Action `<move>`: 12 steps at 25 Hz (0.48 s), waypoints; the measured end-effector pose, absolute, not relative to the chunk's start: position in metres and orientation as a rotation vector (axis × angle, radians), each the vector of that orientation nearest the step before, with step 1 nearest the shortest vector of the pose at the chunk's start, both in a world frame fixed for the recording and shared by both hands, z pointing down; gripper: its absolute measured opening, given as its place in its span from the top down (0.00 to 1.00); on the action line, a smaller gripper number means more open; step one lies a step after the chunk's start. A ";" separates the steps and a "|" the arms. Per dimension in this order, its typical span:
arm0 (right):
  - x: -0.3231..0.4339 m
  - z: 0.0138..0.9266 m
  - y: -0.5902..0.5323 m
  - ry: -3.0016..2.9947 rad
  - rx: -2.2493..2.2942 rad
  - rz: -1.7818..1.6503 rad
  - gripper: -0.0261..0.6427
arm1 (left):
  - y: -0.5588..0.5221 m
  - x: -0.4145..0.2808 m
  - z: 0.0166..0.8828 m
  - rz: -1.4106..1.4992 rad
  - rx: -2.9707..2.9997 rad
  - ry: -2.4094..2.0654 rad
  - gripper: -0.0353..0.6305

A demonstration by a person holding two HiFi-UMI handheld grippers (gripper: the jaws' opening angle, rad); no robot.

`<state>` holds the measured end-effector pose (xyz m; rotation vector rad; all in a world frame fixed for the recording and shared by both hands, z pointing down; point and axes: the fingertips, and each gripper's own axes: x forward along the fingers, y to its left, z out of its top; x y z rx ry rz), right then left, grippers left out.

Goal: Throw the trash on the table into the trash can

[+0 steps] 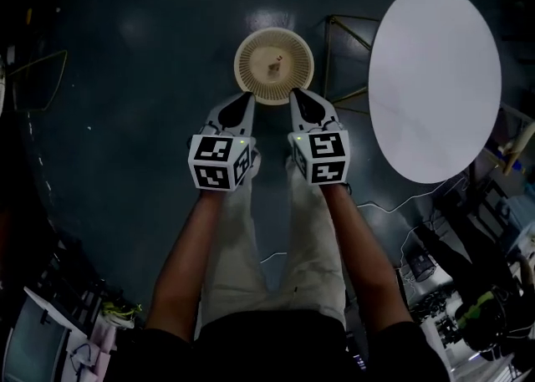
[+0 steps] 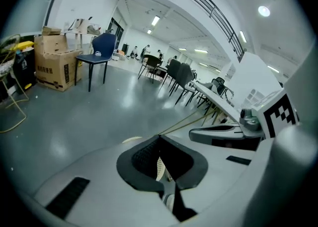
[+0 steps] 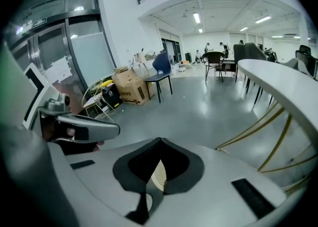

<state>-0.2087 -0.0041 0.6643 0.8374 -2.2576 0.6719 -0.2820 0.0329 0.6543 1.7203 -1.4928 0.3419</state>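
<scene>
Head view, looking steeply down: a white oval table [image 1: 435, 79] fills the right side, its top bare of trash as far as can be seen. On the dark floor, left of the table, stands a round beige mesh trash can [image 1: 248, 64]. It lies straight ahead of and below both tools, whose tips sit at its near rim. The left gripper [image 1: 247, 98] and right gripper [image 1: 296, 93] are side by side, jaws closed together and holding nothing. The right one is nearer the table. A small scrap [image 1: 277, 60] lies inside the can.
</scene>
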 end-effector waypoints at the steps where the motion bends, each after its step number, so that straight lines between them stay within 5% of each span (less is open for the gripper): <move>1: -0.206 0.650 -0.005 -2.263 0.849 0.683 0.93 | 0.029 -0.282 0.640 0.336 1.725 -1.505 0.94; 12: -0.188 0.499 -0.011 -2.347 0.831 0.670 0.93 | 0.012 -0.253 0.492 0.335 1.835 -1.545 0.94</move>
